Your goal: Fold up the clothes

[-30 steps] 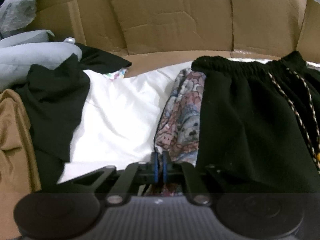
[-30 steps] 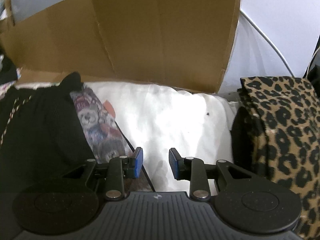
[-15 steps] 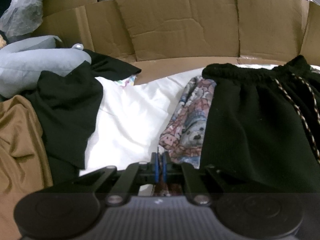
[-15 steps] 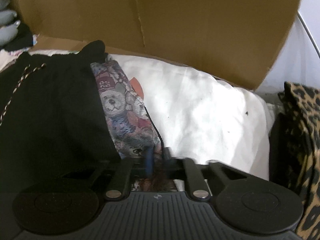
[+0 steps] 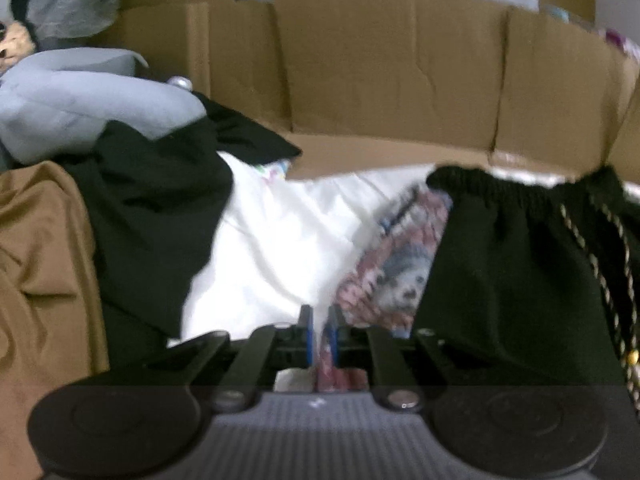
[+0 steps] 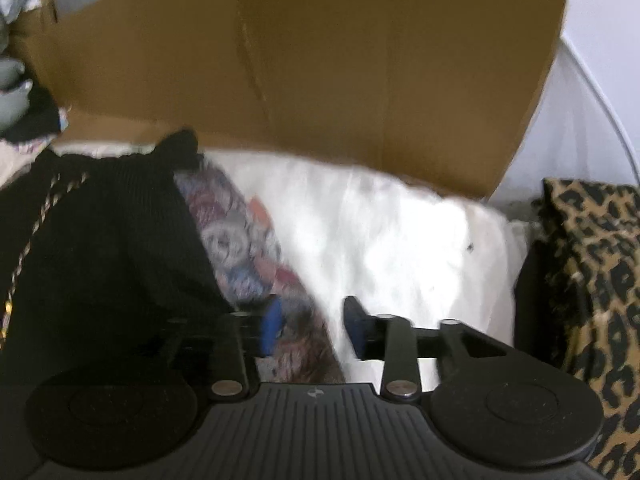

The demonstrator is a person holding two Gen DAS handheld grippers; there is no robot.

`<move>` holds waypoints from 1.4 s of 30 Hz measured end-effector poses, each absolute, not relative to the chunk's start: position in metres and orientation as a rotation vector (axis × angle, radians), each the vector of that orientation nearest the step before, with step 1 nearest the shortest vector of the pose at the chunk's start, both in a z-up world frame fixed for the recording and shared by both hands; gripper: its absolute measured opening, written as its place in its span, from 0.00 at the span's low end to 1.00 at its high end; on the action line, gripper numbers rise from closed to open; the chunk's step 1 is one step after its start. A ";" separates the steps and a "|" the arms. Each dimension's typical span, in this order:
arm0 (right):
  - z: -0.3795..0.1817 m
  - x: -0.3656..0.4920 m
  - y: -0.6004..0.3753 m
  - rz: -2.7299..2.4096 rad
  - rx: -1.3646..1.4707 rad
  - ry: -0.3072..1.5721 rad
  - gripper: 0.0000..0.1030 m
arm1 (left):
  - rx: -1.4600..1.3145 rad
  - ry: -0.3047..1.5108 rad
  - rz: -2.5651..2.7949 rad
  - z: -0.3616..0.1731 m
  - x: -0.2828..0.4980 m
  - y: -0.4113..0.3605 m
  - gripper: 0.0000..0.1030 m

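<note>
The left gripper (image 5: 319,334) pinches the near edge of the bear-print cloth (image 5: 394,276), which lies under black shorts (image 5: 520,272) on a white sheet (image 5: 276,256). The right gripper (image 6: 314,326) stands open over the cloth's other edge, beside a leopard-print cloth (image 6: 592,264) to its right.

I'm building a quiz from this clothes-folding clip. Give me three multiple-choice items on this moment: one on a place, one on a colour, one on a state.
1. Where does the leopard-print fabric lie in the right wrist view?
A. far right
B. far left
C. centre

2. What colour are the drawstring shorts?
A. white
B. black
C. red

3. How does the right gripper stand?
A. shut on cardboard
B. out of view
C. open, fingers apart

Answers:
1. A, it fills the right edge beside the white sheet.
2. B, the fabric is black with a patterned cord.
3. C, a wide gap shows between its blue pads over the bear-print cloth.
</note>
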State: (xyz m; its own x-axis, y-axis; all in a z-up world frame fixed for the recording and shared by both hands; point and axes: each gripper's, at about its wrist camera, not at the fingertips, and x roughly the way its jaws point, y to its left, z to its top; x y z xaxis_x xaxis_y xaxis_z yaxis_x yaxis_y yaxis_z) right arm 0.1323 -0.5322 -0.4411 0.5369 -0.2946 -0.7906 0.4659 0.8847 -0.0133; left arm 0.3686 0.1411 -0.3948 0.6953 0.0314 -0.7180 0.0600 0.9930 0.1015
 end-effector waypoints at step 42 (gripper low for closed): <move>-0.466 0.182 -0.522 -0.377 0.153 0.916 0.35 | 0.088 0.859 -0.112 -0.415 0.398 0.127 0.23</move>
State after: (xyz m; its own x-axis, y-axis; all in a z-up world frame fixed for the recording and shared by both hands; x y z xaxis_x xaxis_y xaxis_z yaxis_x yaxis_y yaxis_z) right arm 0.1824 -0.5219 -0.4661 0.5491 -0.2528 -0.7966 0.3815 0.9239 -0.0302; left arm 0.3977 0.1273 -0.4150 0.6479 -0.0635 -0.7591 0.1342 0.9905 0.0317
